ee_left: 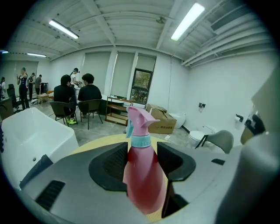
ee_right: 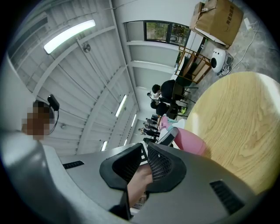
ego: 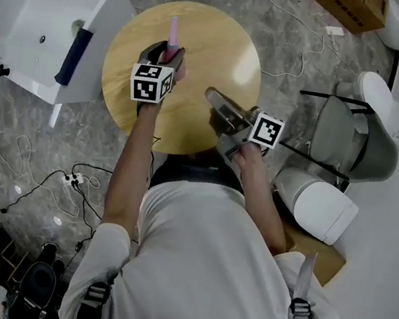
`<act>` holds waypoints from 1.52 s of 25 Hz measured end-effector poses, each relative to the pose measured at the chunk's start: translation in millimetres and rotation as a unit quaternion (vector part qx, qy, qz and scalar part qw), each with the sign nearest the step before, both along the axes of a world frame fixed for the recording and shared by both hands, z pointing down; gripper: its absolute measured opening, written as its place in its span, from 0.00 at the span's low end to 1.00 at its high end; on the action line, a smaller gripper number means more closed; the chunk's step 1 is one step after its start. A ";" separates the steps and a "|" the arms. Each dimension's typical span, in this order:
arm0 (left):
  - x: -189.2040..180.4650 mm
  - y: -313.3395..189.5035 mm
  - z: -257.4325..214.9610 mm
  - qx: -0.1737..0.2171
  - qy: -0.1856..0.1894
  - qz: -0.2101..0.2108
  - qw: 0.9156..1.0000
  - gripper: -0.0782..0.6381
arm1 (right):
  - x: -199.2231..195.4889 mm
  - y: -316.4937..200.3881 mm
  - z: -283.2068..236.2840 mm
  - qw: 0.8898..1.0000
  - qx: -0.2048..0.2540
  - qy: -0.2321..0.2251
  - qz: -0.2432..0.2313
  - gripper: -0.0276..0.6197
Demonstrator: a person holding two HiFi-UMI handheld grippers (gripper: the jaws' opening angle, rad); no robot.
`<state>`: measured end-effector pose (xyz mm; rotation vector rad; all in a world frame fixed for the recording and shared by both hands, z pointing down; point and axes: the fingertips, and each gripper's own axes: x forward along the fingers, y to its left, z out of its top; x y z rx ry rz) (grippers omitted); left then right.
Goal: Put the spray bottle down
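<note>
A pink spray bottle (ego: 172, 38) with a pale blue collar stands upright between the jaws of my left gripper (ego: 167, 54), which is shut on its body over the left half of the round wooden table (ego: 217, 45). In the left gripper view the bottle (ee_left: 142, 170) fills the gap of that gripper (ee_left: 142, 157). I cannot tell whether its base touches the table. My right gripper (ego: 213, 96) hovers over the table's front right, jaws together, holding nothing. The right gripper view shows that gripper (ee_right: 145, 159), the bottle (ee_right: 190, 141) and the table (ee_right: 236, 127).
A white bathtub (ego: 40, 25) stands left of the table. A grey chair (ego: 353, 138) and white toilets (ego: 320, 204) crowd the right. A cardboard box (ego: 348, 6) lies at the back, cables (ego: 76, 180) on the floor. People sit at a far table (ee_left: 76, 94).
</note>
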<state>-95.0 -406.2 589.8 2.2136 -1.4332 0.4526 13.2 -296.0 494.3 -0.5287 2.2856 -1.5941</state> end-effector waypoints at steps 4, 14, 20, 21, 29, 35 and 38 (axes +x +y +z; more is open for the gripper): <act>0.7 -15.0 8.4 0.004 -0.008 -0.009 1.000 0.40 | 3.7 -7.2 -0.2 1.000 -0.001 -0.003 -0.004 0.09; 5.5 -43.1 22.5 0.025 -0.018 -0.024 0.999 0.40 | 1.2 -13.8 6.0 1.000 -0.018 -0.011 -0.016 0.09; 5.9 -53.4 26.3 0.039 -0.020 -0.034 0.998 0.40 | 4.5 -17.6 11.4 0.999 -0.028 -0.007 -0.017 0.09; 5.5 -54.4 26.4 0.042 -0.019 -0.035 0.998 0.40 | 3.7 -19.2 9.8 1.000 -0.022 -0.007 -0.018 0.09; 7.1 -55.0 30.0 0.062 -0.019 -0.038 0.997 0.40 | 2.5 -20.7 9.5 1.000 -0.022 -0.007 -0.021 0.09; 9.4 -53.1 32.4 0.059 -0.023 -0.032 0.997 0.40 | 1.5 -21.1 8.9 1.000 -0.015 -0.004 -0.024 0.09; 11.6 -50.0 32.9 0.051 -0.022 -0.029 0.998 0.40 | 2.3 -20.3 9.1 0.999 -0.025 -0.008 -0.021 0.09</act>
